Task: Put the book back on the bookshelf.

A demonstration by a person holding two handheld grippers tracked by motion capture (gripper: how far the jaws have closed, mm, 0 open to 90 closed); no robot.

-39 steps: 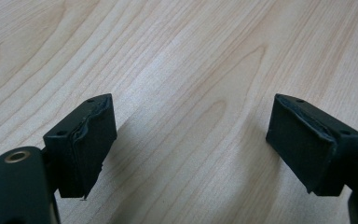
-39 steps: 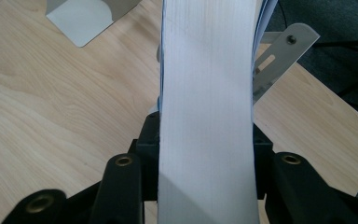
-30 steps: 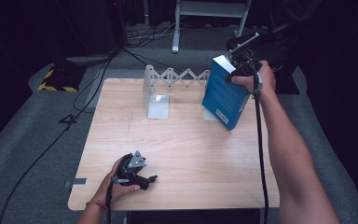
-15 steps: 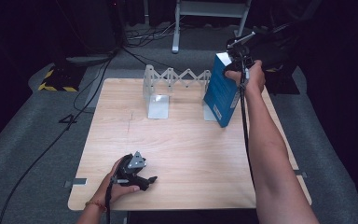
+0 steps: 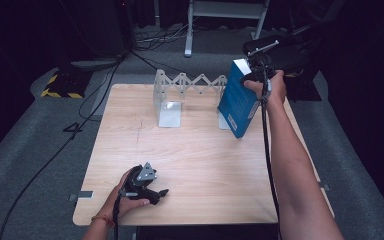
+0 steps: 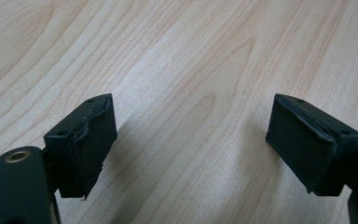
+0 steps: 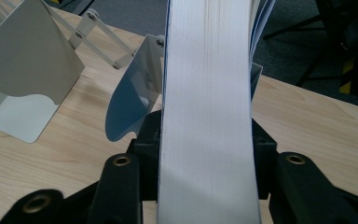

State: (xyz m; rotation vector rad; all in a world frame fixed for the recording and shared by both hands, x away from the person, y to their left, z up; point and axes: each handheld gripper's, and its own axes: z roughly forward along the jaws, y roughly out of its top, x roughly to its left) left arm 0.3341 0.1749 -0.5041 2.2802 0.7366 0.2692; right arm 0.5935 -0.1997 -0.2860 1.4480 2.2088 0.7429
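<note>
One thick blue-covered book [image 5: 238,102] stands tilted at the far right of the pale wooden desk [image 5: 195,165], its lower edge beside the right end plate of the white metal accordion book rack [image 5: 180,95]. The right gripper [image 7: 208,154] clasps its page block, though its jaws have just been easing apart. To seat the book well, I judge it should be tipped upright against the end plate [image 7: 137,93] before it is let go, lest it topple. The left gripper [image 6: 191,140] rests near the desk's front edge, spread wide and empty.
</note>
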